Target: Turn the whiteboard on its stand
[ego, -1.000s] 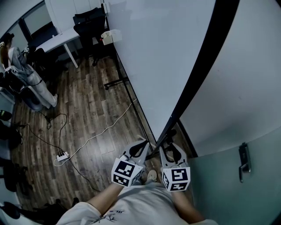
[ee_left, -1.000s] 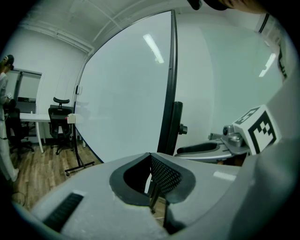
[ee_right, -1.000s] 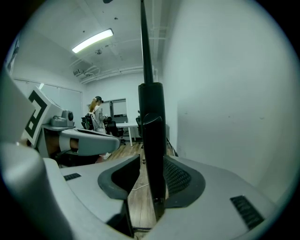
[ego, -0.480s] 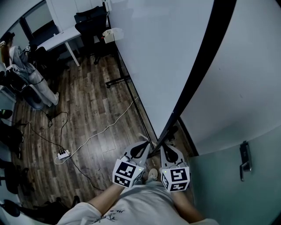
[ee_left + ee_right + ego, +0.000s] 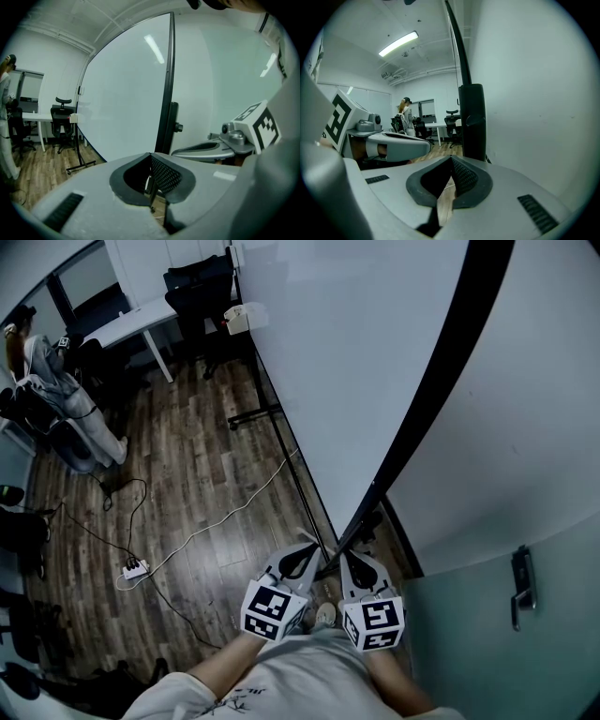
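Note:
The whiteboard (image 5: 347, 352) stands upright, its white face to the left of its black frame edge (image 5: 422, 399), which runs down to the stand by my grippers. My left gripper (image 5: 307, 547) and right gripper (image 5: 347, 557) sit side by side at the foot of that edge. In the left gripper view the board (image 5: 122, 103) and its frame (image 5: 168, 93) rise beyond my shut left gripper (image 5: 151, 157). My right gripper (image 5: 451, 161) has just been closing and is shut with nothing between its pads. The black post (image 5: 471, 122) stands just beyond it.
A wall (image 5: 525, 427) and a door with a handle (image 5: 520, 587) are close on the right. The stand's far foot (image 5: 253, 413), a white cable (image 5: 216, 521) and a power strip (image 5: 134, 570) lie on the wood floor. A desk (image 5: 141, 320), chairs and a person (image 5: 19, 343) are far left.
The right gripper's jaws stood apart a second ago and are now together. Both grippers have stayed at the foot of the board's edge.

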Demonstrator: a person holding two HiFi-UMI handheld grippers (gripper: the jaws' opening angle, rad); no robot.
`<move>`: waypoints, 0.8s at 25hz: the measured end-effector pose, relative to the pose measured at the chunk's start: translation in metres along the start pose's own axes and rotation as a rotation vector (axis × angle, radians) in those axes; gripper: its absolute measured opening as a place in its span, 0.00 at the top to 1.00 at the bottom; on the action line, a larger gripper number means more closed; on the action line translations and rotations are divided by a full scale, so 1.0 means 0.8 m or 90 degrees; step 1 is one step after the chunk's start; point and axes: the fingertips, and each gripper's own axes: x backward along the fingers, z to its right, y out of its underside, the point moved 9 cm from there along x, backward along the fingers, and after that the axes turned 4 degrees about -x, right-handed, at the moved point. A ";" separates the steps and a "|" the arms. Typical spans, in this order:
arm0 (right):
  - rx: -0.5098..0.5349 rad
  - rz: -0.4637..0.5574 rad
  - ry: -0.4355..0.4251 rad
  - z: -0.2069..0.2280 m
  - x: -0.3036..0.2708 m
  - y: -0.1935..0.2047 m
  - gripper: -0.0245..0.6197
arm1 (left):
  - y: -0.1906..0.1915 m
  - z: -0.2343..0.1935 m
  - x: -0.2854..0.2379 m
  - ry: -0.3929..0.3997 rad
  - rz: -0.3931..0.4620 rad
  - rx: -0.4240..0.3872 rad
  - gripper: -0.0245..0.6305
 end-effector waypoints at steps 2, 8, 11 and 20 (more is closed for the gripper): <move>0.003 -0.003 -0.003 -0.001 -0.001 -0.003 0.95 | -0.003 -0.001 0.001 -0.001 0.001 0.003 0.95; 0.004 -0.002 -0.008 -0.003 -0.002 -0.003 0.95 | -0.004 -0.003 0.001 -0.005 0.003 0.005 0.95; 0.004 -0.002 -0.008 -0.007 -0.003 -0.003 0.95 | -0.004 -0.005 0.004 -0.003 0.004 0.006 0.95; 0.001 -0.002 -0.014 0.000 -0.002 0.000 0.95 | -0.003 0.000 -0.002 -0.002 0.001 -0.002 0.95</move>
